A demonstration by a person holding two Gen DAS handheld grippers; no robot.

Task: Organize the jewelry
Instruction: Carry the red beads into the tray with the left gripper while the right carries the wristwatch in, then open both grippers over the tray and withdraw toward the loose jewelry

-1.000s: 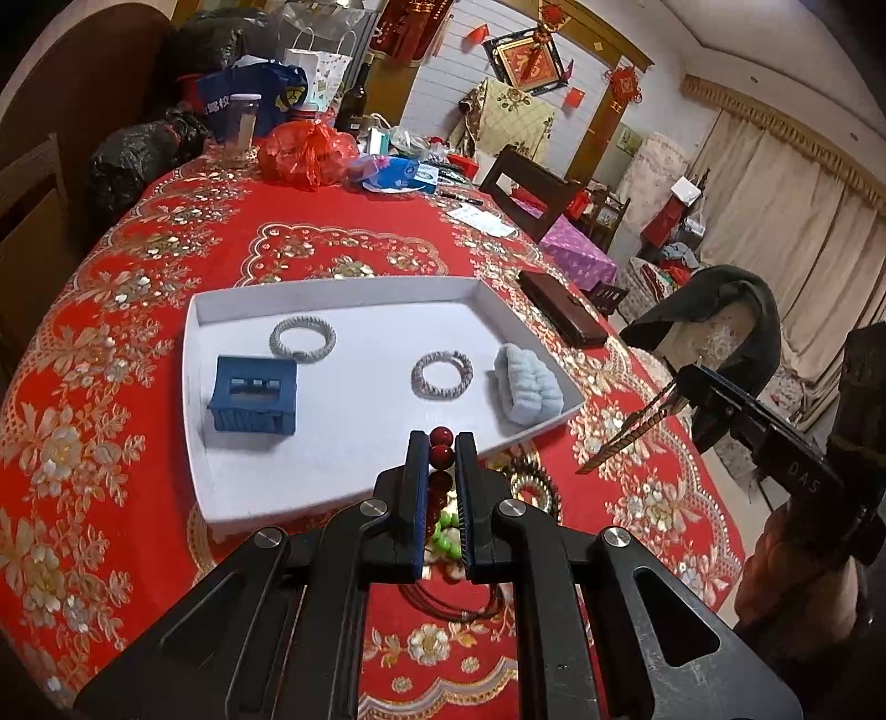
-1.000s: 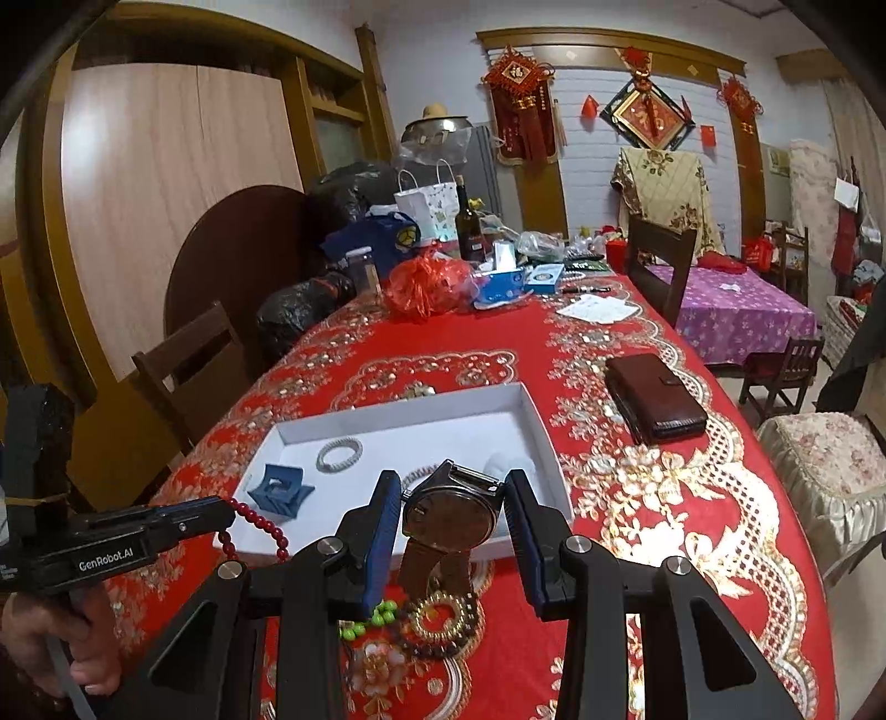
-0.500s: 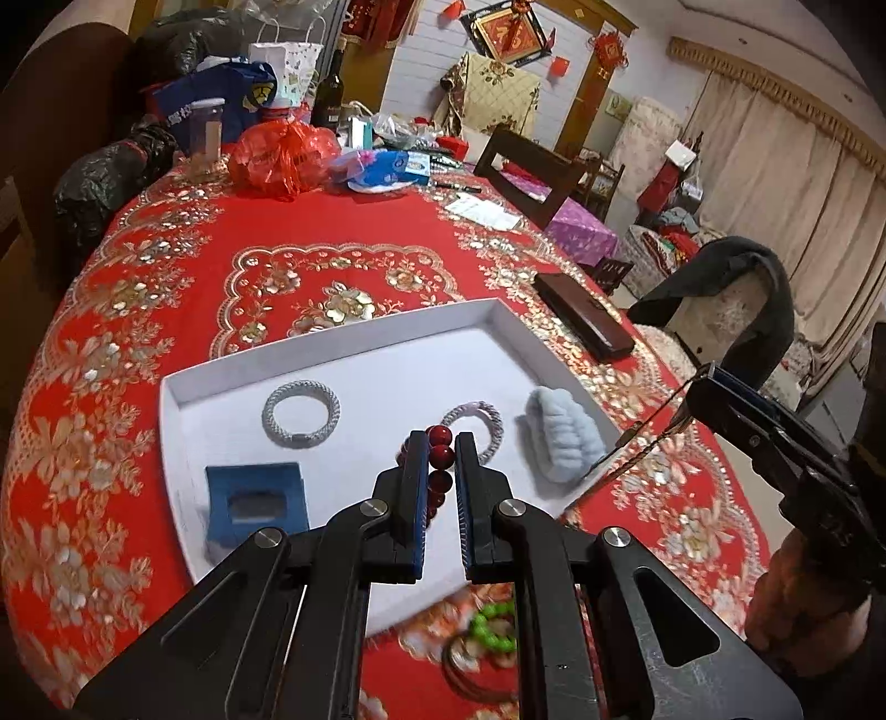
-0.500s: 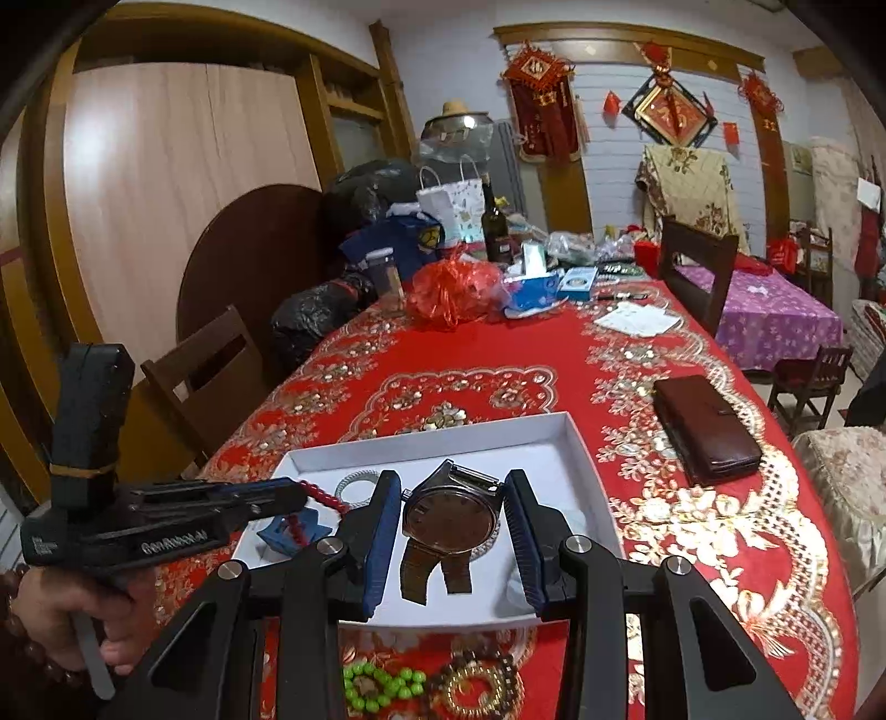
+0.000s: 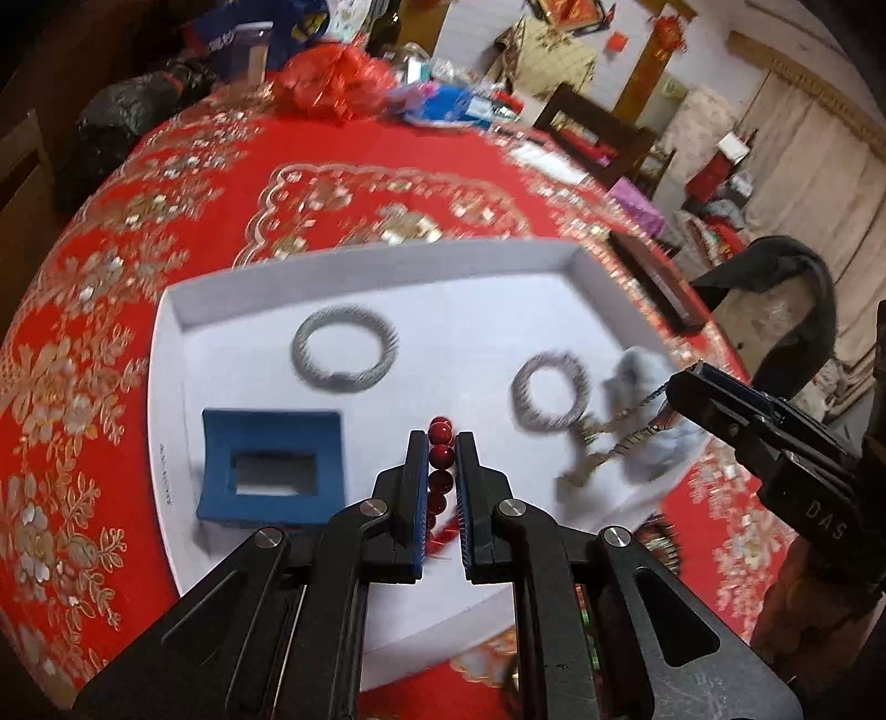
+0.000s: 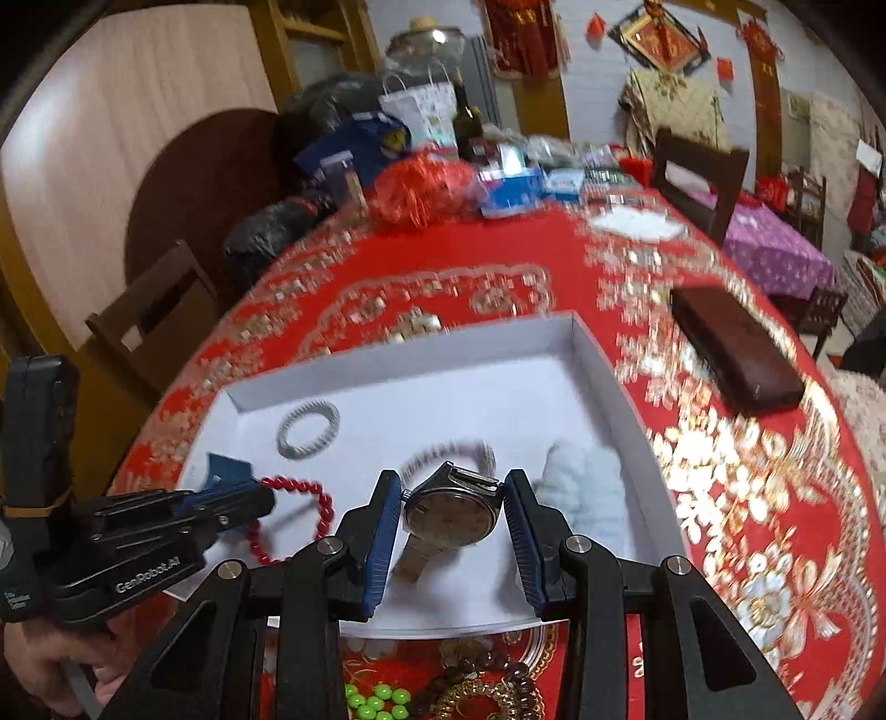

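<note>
White tray (image 6: 620, 387) floor bare between watch (image 6: 451, 512) and wall

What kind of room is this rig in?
Most likely a home dining or living room. A long table under a red floral tablecloth, wooden dining chairs, red Chinese New Year hangings on the wall, and curtains all look domestic rather than lab.

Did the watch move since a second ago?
Yes. The watch, shut in the right gripper, went forward from above the tablecloth by the beads, across the near rim, to over the white tray.
</note>
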